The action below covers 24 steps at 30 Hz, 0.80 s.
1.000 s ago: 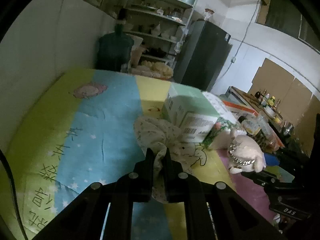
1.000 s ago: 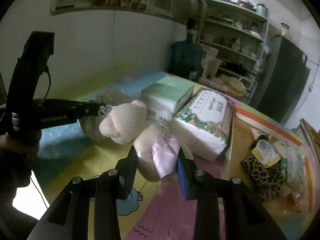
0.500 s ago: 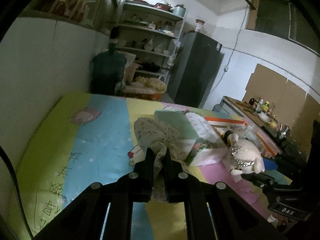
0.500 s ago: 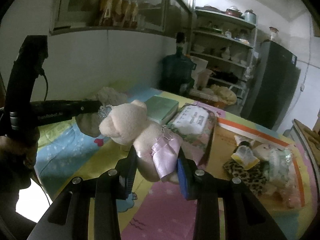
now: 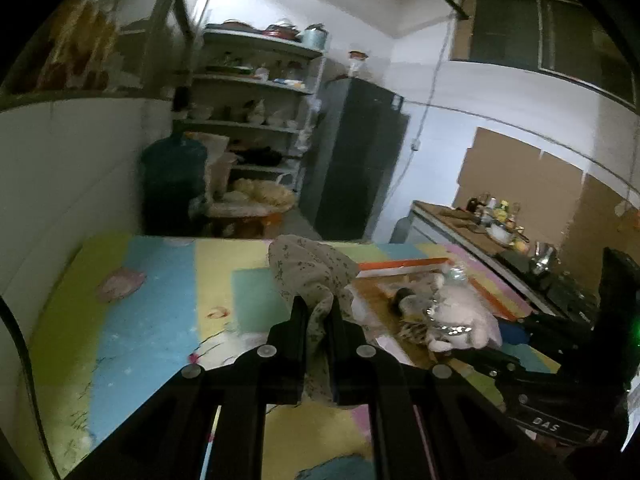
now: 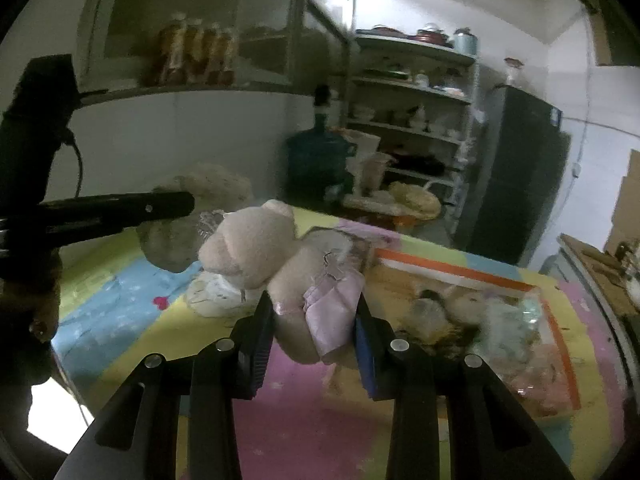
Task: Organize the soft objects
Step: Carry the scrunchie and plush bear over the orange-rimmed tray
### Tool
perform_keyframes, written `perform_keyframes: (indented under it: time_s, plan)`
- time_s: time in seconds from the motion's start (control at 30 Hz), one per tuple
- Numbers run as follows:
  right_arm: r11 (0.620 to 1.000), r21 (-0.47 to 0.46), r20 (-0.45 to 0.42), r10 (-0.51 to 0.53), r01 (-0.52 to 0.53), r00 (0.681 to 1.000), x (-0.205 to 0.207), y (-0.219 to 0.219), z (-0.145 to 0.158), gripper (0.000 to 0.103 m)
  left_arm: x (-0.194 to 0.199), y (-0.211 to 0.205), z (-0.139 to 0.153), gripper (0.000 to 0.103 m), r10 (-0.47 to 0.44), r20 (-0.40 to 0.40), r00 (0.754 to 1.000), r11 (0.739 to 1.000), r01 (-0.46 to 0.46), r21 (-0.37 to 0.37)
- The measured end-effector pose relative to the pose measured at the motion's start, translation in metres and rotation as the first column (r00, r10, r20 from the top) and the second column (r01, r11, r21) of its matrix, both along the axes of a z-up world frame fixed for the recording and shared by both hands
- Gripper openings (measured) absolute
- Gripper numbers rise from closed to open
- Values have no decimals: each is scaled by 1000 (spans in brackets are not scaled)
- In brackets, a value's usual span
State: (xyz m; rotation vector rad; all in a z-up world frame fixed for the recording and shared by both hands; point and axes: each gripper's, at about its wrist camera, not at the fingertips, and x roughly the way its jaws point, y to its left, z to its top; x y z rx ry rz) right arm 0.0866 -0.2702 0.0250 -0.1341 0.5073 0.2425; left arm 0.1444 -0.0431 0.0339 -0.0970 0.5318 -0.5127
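Note:
My left gripper [image 5: 318, 312] is shut on a pale patterned cloth [image 5: 308, 268] and holds it above the colourful mat [image 5: 152, 320]. My right gripper [image 6: 314, 320] is shut on a cream teddy bear [image 6: 256, 240] in a pink dress [image 6: 332, 300], held above the mat [image 6: 280, 420]. The bear also shows in the left wrist view [image 5: 460, 316] at the right. The cloth also shows in the right wrist view [image 6: 212, 188], behind the left gripper's black body.
Several soft toys, one with leopard print [image 6: 440, 320], lie on an orange-bordered patch at the mat's right. A white pack [image 6: 216, 296] lies under the bear. A wall runs along the left. A water jug [image 6: 316, 160], shelves and a dark fridge [image 6: 516, 168] stand beyond the mat.
Both grippers have risen with their loads. The green box and tissue pack now sit lower and are largely hidden behind the cloth and bear.

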Motion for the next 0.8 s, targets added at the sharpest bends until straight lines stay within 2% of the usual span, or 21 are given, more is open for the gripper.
perform_keyframes:
  time_s: [0.4, 0.8]
  plan:
    - [983, 14, 31, -182, 181, 983, -18, -71, 5, 37, 5, -75, 7, 9, -146, 7, 989, 989, 146, -2]
    - [928, 23, 60, -372, 372, 926, -46, -162, 7, 37, 15, -152, -1, 9, -254, -22, 967, 967, 254, 1]
